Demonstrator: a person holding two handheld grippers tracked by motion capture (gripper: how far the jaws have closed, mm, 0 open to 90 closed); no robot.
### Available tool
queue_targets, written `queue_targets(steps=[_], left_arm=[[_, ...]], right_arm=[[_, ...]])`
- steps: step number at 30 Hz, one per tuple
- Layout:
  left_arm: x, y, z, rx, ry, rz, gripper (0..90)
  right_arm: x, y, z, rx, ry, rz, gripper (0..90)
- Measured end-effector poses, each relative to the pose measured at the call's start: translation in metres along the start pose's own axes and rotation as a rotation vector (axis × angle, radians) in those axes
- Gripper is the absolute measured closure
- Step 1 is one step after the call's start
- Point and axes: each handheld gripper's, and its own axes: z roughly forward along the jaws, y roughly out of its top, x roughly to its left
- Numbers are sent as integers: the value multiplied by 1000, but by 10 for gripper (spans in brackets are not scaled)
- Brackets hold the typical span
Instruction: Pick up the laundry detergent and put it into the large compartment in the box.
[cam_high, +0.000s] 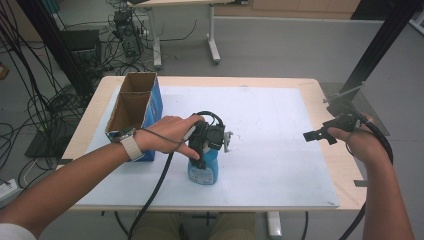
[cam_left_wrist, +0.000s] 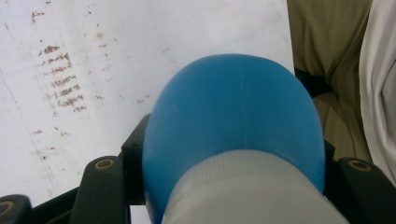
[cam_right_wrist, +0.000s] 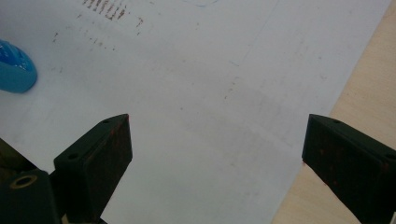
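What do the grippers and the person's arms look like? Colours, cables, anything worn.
Both grippers are black. The left gripper trails a thick black cable toward the table's near edge; the right gripper has flat, blocky black jaws with reddish specks and a black cable looping past the wrist. The left wrist wears a white watch band; a white sleeve edge shows at the elbow.

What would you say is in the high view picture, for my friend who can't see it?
A person's left gripper is shut on a blue bottle lying on a white mat on a wooden table. An open cardboard box with blue sides stands at the left, and the right gripper hangs open over the table's right side, holding nothing.
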Motion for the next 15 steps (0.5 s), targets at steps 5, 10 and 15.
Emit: queue_targets(steps=[5, 10, 15], left_arm=[[0, 1, 0, 6, 0, -3, 392], [0, 2, 0, 8, -3, -6, 393], [0, 2, 0, 8, -1, -7, 392]], right_arm=[[1, 0, -1, 1, -2, 1, 83], [1, 0, 0, 5, -6, 0, 83], [2, 1, -1, 5, -5, 0, 83]])
